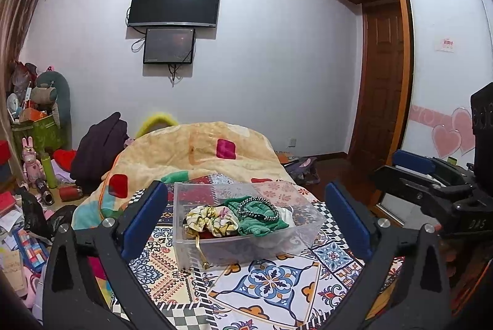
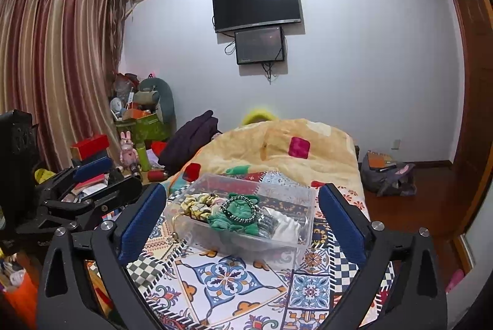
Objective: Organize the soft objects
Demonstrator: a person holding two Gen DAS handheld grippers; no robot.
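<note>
A clear plastic box (image 1: 191,256) (image 2: 303,200) stands on the patterned cloth on the bed. In it lie a yellow-white scrunchie (image 1: 211,220) (image 2: 198,202), a green scrunchie (image 1: 262,222) (image 2: 238,214), a dark beaded band (image 1: 257,208) (image 2: 240,208) on top, and a white scrunchie (image 2: 285,226). A gold cord (image 1: 200,253) hangs over the box's near wall. My left gripper (image 1: 246,225) is open and empty, raised before the box. My right gripper (image 2: 243,225) is open and empty too. Each shows at the side of the other's view (image 1: 431,179) (image 2: 77,191).
A folded orange quilt (image 1: 197,151) (image 2: 277,145) lies behind the box. A cluttered side table (image 1: 40,176) stands left of the bed, with bottles and toys. A backpack (image 2: 388,176) lies on the wooden floor at right. A wardrobe (image 1: 446,52) stands at right.
</note>
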